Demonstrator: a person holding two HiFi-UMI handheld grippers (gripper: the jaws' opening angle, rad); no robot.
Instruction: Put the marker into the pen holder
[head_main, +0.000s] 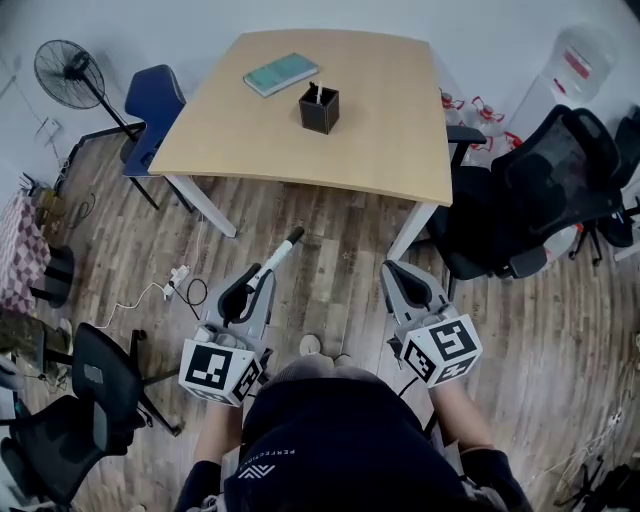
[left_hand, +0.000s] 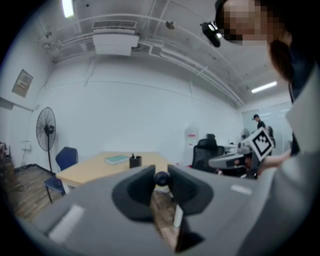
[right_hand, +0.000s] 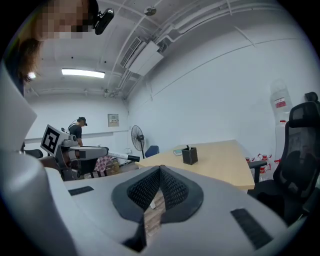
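a person stands well back from the pale wooden worktop (head_main: 300, 150), the left grey plastic gripper (head_main: 255, 290) clenched on a slim white marker with a black tip (head_main: 283, 250). its smooth barrel pokes forward over the wood-plank floor (head_main: 330, 250), seemingly so the tip can lead into the dark, square, box-like pen holder (head_main: 319, 110). that holder sits well apart on the worktop, near a flat teal book (head_main: 280, 73). the right gripper (head_main: 405, 280) hangs alongside, apparently idle, its ribbed dark jaws pressed together on nothing.
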